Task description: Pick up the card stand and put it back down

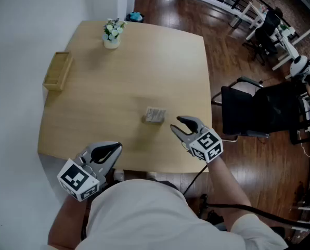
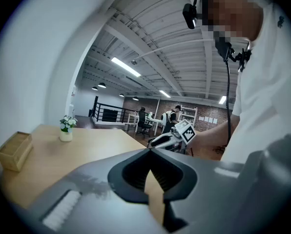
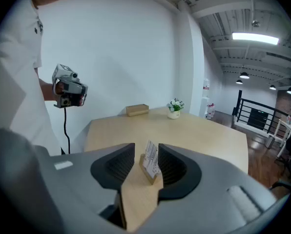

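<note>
A small wooden card stand (image 1: 155, 115) with white cards stands upright near the middle of the light wood table (image 1: 144, 72). My right gripper (image 1: 178, 124) hovers just to its right with both jaws spread and nothing between them. In the right gripper view the card stand (image 3: 150, 167) sits a short way ahead of the open jaws, framed by their gap. My left gripper (image 1: 115, 149) hangs at the table's near edge, its jaws meeting at the tips (image 2: 148, 151) and holding nothing.
A wooden box (image 1: 57, 70) lies at the table's left edge and a small pot of white flowers (image 1: 112, 34) stands at the far side. A black office chair (image 1: 254, 111) is on the wooden floor to the right. White wall runs along the left.
</note>
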`<state>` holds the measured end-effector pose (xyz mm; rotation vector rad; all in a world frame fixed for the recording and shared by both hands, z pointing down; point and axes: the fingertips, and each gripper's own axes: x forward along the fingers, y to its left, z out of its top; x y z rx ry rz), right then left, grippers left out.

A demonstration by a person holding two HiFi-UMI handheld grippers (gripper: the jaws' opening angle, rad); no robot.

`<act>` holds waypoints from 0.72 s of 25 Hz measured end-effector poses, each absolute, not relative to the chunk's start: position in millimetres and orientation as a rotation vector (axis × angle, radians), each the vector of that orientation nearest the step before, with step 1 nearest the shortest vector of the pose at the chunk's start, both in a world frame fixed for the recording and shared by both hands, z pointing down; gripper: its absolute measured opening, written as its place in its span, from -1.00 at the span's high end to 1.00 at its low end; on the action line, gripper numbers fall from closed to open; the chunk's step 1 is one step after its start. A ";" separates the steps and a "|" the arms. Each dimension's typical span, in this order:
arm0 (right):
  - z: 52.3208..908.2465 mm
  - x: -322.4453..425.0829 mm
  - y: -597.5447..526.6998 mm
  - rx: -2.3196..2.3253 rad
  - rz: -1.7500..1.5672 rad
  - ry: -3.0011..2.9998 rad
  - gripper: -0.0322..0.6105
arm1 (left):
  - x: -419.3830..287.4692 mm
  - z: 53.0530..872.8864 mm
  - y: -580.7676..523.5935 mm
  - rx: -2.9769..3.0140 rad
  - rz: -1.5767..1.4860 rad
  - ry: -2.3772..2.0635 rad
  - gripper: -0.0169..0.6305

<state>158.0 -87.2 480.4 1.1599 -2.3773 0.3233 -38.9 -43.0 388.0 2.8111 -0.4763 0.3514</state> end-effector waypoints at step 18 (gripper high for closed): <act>559.0 154.2 -158.4 0.808 0.455 -2.424 0.37 | -17.2 401.6 -48.7 2.694 0.375 -0.622 0.94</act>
